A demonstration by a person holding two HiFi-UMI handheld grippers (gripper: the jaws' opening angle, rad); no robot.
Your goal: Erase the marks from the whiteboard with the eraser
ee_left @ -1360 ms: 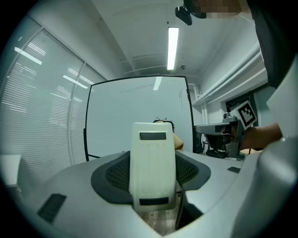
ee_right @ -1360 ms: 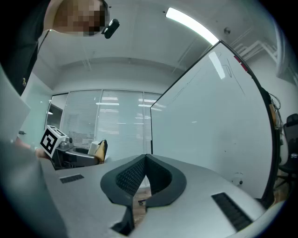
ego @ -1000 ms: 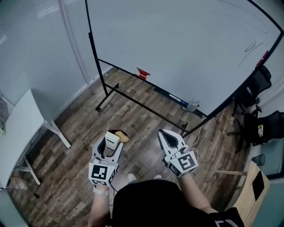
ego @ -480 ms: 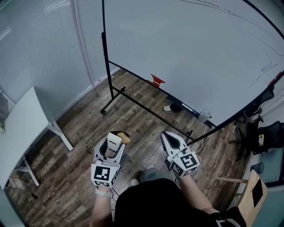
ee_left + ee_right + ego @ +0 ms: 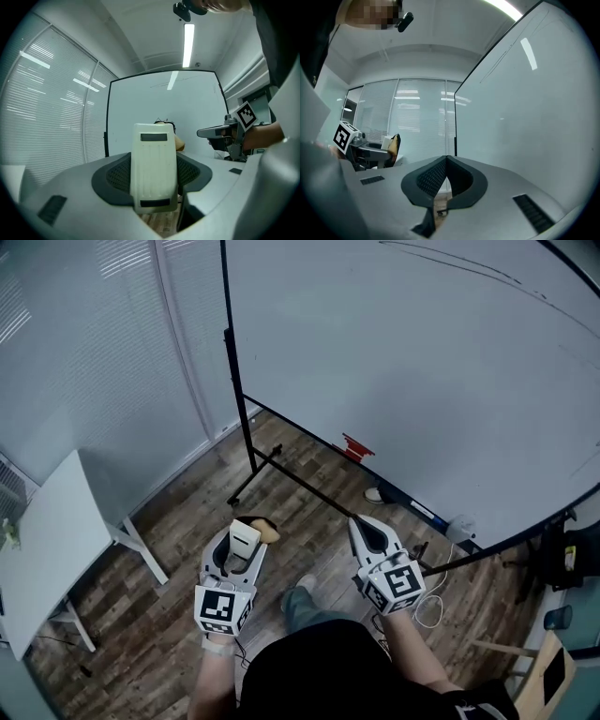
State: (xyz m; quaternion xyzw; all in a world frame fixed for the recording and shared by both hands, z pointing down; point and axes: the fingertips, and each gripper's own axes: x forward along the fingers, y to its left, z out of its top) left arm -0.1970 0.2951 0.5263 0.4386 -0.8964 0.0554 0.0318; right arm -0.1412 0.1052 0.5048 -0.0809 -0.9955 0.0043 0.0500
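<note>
Eraser in hand, short of the board

At far left a white table [image 5: 52, 540] stands well clear of me. My left gripper [image 5: 242, 542] is clamped on the white eraser [image 5: 154, 168], which stands upright between the jaws. I judge I should step in, turn its brown pad face flat to the whiteboard [image 5: 422, 371] and wipe in long strokes. The black stand foot [image 5: 251, 479] juts out ahead of my left side, so I'd mind it. My right gripper [image 5: 364, 529] is closed and empty. The faint marks [image 5: 487, 273] run high on the right, and a white cable [image 5: 433, 607] lies on the floor beside me.
</note>
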